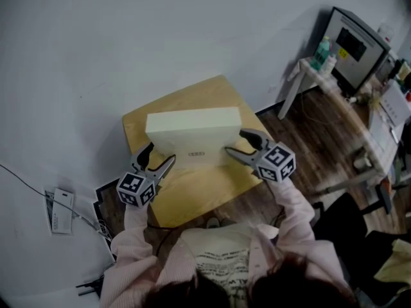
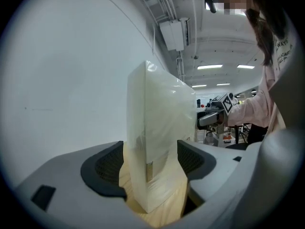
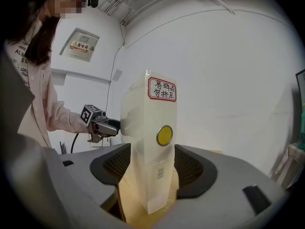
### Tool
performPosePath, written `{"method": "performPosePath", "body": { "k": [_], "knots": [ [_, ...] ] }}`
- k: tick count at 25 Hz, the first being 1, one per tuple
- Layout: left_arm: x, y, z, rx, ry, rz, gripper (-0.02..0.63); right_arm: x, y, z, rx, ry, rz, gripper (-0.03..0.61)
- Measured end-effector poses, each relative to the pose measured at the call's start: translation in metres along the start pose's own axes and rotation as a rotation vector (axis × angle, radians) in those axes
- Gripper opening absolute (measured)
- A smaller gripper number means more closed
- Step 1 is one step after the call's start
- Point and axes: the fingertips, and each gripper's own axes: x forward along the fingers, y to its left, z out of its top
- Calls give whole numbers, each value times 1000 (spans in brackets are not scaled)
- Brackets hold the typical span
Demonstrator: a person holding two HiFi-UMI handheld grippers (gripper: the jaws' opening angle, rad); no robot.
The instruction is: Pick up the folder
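So far nothing is lifted: the folder [image 1: 192, 133] stands on its long edge on the table [image 1: 192, 194], at the middle of the frame. At its left end the left gripper [image 1: 160, 154] straddles it, jaws wide with clear gaps on both sides. At its right end the right gripper [image 1: 235, 142] straddles it too, jaws apart but closer in; whether a pad touches is hard to tell. Both must clamp, then raise it.
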Motion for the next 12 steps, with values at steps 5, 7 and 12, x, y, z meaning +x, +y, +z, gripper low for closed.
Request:
{"method": "performPosePath", "body": {
  "k": [5, 7, 12],
  "knots": [
    [11, 1, -4, -14, 18, -39, 391, 6, -2, -5, 12, 10, 10, 318],
    [15, 0, -7, -20, 28, -56, 405, 9, -2, -8, 18, 21, 19, 328],
    [26, 1, -11, -23, 40, -80, 417, 18, -2, -10, 13, 43, 46, 351]
  ]
}}
